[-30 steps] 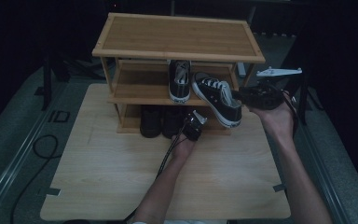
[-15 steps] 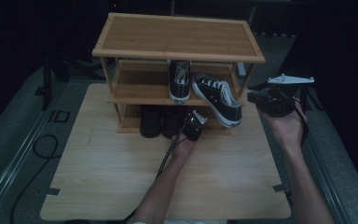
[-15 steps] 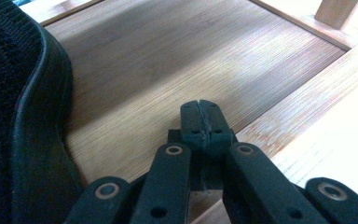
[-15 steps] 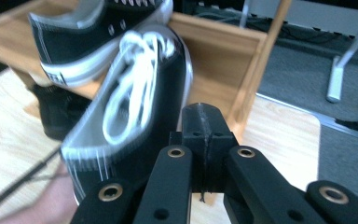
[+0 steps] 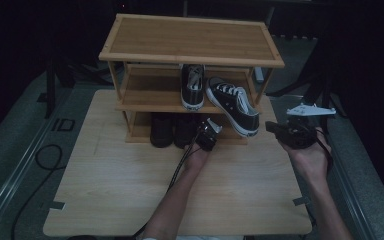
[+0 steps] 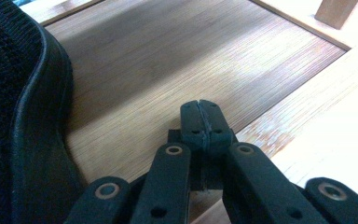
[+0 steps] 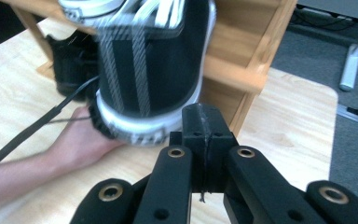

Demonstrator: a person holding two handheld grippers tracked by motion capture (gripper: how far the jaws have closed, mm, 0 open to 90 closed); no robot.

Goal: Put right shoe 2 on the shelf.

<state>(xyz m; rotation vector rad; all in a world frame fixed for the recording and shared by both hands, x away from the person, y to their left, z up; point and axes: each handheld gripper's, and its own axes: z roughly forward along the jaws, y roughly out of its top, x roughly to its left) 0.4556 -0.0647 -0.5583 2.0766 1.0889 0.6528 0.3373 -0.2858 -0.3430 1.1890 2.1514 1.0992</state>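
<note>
Since the earlier frames the right gripper (image 5: 272, 127) has drawn back from the sneaker (image 5: 232, 105) and dropped lower beside the shoe rack (image 5: 190, 42), its jaws now closed on nothing, while the left gripper (image 5: 211, 126) stays at the bottom shelf, jaws pressed together and empty. The rack's middle shelf holds that sneaker, its heel overhanging the edge, and a second sneaker (image 5: 192, 86); dark shoes (image 5: 172, 131) sit on the bottom shelf

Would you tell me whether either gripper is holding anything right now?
Nothing is held: the left gripper and right gripper are both shut on nothing.
</note>
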